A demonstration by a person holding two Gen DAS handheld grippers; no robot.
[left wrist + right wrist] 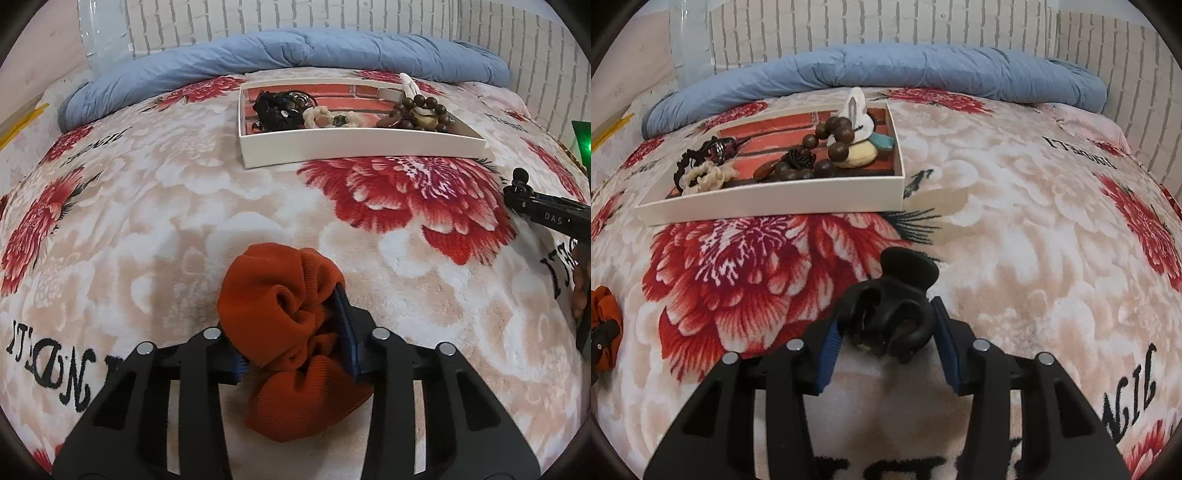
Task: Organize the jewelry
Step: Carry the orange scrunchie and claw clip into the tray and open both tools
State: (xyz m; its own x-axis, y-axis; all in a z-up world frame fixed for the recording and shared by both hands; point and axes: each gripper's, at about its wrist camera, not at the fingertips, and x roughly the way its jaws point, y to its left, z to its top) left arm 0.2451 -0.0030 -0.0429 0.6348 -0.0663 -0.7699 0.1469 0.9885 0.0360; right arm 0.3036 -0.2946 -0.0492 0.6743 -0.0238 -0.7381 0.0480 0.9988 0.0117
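Left gripper (291, 332) is clamped on the orange scrunchie (284, 314) just above the floral blanket (147, 221) — right gripper (886, 332) pinches a black claw clip (890, 306). The white tray (775, 199) of beads and hair ties sits beyond, near the blue duvet (886, 70).

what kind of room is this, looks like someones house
Most likely a bedroom: the work surface is a bed covered by a floral plush blanket, with a rolled blue quilt along a white brick-pattern wall. A white tray of jewelry sits on the blanket.
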